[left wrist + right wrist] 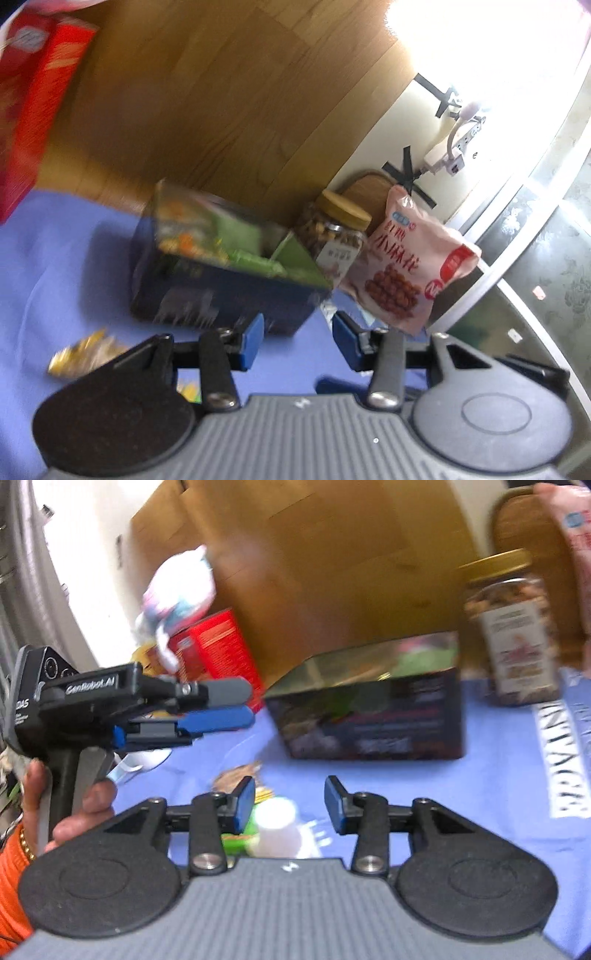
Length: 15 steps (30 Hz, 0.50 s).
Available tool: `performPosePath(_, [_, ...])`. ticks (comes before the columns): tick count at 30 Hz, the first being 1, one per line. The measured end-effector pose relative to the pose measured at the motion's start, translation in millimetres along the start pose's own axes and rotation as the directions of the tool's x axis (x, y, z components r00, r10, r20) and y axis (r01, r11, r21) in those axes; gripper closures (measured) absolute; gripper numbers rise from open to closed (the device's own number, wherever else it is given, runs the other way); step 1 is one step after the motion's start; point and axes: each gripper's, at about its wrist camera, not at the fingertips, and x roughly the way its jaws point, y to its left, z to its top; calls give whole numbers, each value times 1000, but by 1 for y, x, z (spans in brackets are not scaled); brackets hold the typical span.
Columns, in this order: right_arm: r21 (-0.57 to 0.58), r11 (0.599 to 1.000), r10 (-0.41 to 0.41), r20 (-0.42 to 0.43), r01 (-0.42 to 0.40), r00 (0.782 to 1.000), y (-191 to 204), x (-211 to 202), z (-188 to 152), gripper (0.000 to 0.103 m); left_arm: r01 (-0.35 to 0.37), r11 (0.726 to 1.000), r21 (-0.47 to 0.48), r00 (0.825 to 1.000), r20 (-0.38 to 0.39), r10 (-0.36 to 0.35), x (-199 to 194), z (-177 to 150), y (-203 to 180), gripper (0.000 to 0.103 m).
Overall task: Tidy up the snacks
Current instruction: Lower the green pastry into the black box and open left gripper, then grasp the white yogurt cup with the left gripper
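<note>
A dark blue open box (221, 291) holding green and orange snack packs stands on the blue cloth (55, 258). My left gripper (298, 339) hovers just in front of it, open with nothing between its blue pads. To the box's right are a nut jar with a wooden lid (332, 236) and a pink snack bag (402, 266). In the right wrist view my right gripper (290, 805) is open above the cloth. A blurred white and green item (275, 827) lies below its jaws, untouched. The box (369, 709), the jar (517, 635) and the left gripper (247, 701) in a hand (92, 805) also show.
A red carton (33, 92) stands at the far left, seen again (218, 646) under a white and pink bag (181, 587). A yellow wrapped snack (85, 354) and a small packet (240, 773) lie loose on the cloth. A large cardboard box (332, 554) backs the scene.
</note>
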Motion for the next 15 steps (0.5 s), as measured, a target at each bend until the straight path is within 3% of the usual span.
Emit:
performPosePath(3, [-12, 1000, 2, -45, -3, 999, 10, 19, -2, 56, -3, 999, -45, 1000, 5, 3, -19, -17, 6, 61])
performPosePath(5, [-5, 1000, -16, -71, 16, 997, 8, 28, -4, 71, -4, 998, -70, 1000, 9, 5, -31, -27, 11, 61])
performPosePath(6, [6, 1000, -29, -65, 30, 997, 7, 27, -5, 70, -3, 997, -78, 1000, 11, 4, -36, -32, 12, 61])
performPosePath(11, [201, 978, 68, -20, -63, 997, -7, -3, -19, 70, -7, 995, -103, 1000, -2, 7, -52, -53, 16, 61])
performPosePath(15, [205, 972, 124, -23, -117, 992, -2, -35, -52, 70, 8, 993, -116, 999, -52, -14, -49, -70, 15, 61])
